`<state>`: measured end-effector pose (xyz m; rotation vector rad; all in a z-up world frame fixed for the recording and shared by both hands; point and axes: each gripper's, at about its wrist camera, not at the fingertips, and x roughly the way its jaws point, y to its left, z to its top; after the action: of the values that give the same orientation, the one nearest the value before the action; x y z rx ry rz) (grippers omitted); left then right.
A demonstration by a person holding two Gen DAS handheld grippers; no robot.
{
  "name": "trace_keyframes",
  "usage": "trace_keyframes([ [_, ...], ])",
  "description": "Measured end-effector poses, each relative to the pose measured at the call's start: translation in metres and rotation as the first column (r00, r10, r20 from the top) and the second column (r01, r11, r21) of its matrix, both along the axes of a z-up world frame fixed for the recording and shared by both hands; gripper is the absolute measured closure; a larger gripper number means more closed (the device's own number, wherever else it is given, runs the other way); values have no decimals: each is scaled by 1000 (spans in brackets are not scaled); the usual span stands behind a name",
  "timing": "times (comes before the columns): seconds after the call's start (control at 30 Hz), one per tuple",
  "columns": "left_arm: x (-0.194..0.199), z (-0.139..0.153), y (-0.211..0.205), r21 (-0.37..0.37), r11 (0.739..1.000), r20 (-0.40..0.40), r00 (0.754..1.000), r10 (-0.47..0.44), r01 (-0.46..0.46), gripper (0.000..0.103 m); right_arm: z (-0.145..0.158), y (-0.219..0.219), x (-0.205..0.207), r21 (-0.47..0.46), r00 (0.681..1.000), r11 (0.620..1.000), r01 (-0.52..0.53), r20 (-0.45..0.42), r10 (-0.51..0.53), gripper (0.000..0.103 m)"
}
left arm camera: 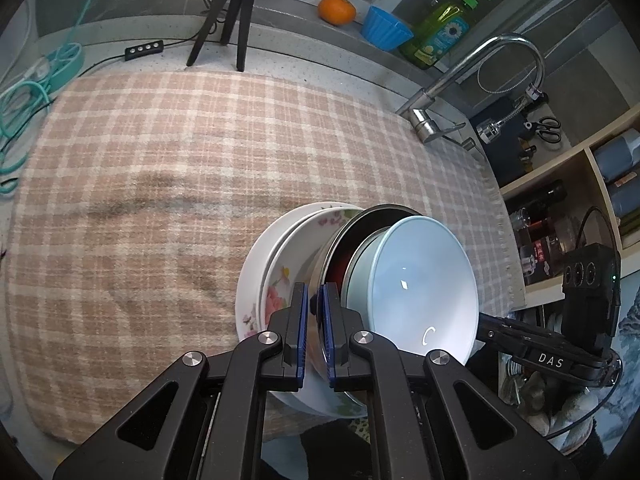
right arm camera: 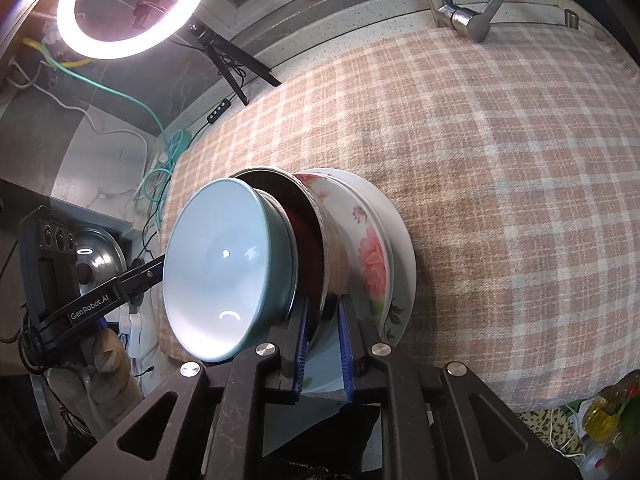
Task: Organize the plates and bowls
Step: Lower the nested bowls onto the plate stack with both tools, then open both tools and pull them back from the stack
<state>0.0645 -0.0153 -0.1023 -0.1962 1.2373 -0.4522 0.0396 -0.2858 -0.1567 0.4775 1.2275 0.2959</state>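
Low in the middle of both wrist views sits a nested stack of dishes on the pink-and-cream checked cloth (left arm camera: pixel 180 160): a white plate (left arm camera: pixel 250 264) underneath, a rose-patterned plate (left arm camera: pixel 280 284) on it, then a steel bowl (left arm camera: pixel 340 236) with a dark red inside, and a pale blue bowl (left arm camera: pixel 420 276) on top.

The left gripper (left arm camera: pixel 316 312) has its blue-padded fingers drawn close together, nipping the rim of the steel bowl. From the other side the right gripper (right arm camera: pixel 323 320) is likewise nearly closed on that same steel rim, its pads (right arm camera: pixel 345 340) pressed to either side of the thin edge; whether the inner pad also touches the flowered plate I can't quite make out.

Along the top of the left view an orange (left arm camera: pixel 337 9), a blue fluted cup (left arm camera: pixel 386 28) and a green soap bottle (left arm camera: pixel 442 32) line the ledge, with the tap (left arm camera: pixel 472 76) at upper right. A lit ring lamp (right arm camera: pixel 132 4) glows in the upper left of the right view.
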Motion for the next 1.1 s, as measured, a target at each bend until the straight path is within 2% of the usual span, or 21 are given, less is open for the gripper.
trace_keyframes([
  [0.3, -4, 4, 6, 9, 1000, 19, 1000, 13, -13, 91, 11, -6, -7, -31, 999, 999, 8, 48, -7, 81],
  [0.6, -16, 28, 21, 80, 994, 142, 988, 63, -75, 91, 25, -11, -20, -79, 992, 996, 39, 126, -29, 81],
  [0.7, -23, 38, 25, 106, 990, 188, 980, 69, -90, 91, 30, -12, -26, -116, 987, 992, 51, 159, -33, 78],
  [0.77, -30, 44, 24, 113, 990, 211, 975, 64, -90, 91, 38, -10, -31, -162, 980, 985, 58, 198, -25, 76],
  [0.87, -41, 53, 17, 136, 988, 252, 967, 42, -78, 89, 45, -7, -35, -183, 974, 981, 59, 227, -16, 75],
  [0.9, -45, 55, 13, 144, 987, 264, 964, 33, -73, 85, 49, -6, -37, -196, 970, 979, 61, 242, -12, 74],
  [0.97, -55, 61, 5, 162, 985, 296, 955, 5, -56, 84, 57, -2, -43, -222, 960, 973, 67, 279, -3, 60],
  [1.03, -62, 66, -3, 180, 983, 325, 946, -18, -43, 83, 63, 1, -47, -247, 949, 966, 73, 316, 9, 58],
  [1.1, -69, 70, -10, 193, 981, 347, 937, -37, -32, 76, 68, 5, -51, -273, 940, 959, 79, 341, 20, 58],
])
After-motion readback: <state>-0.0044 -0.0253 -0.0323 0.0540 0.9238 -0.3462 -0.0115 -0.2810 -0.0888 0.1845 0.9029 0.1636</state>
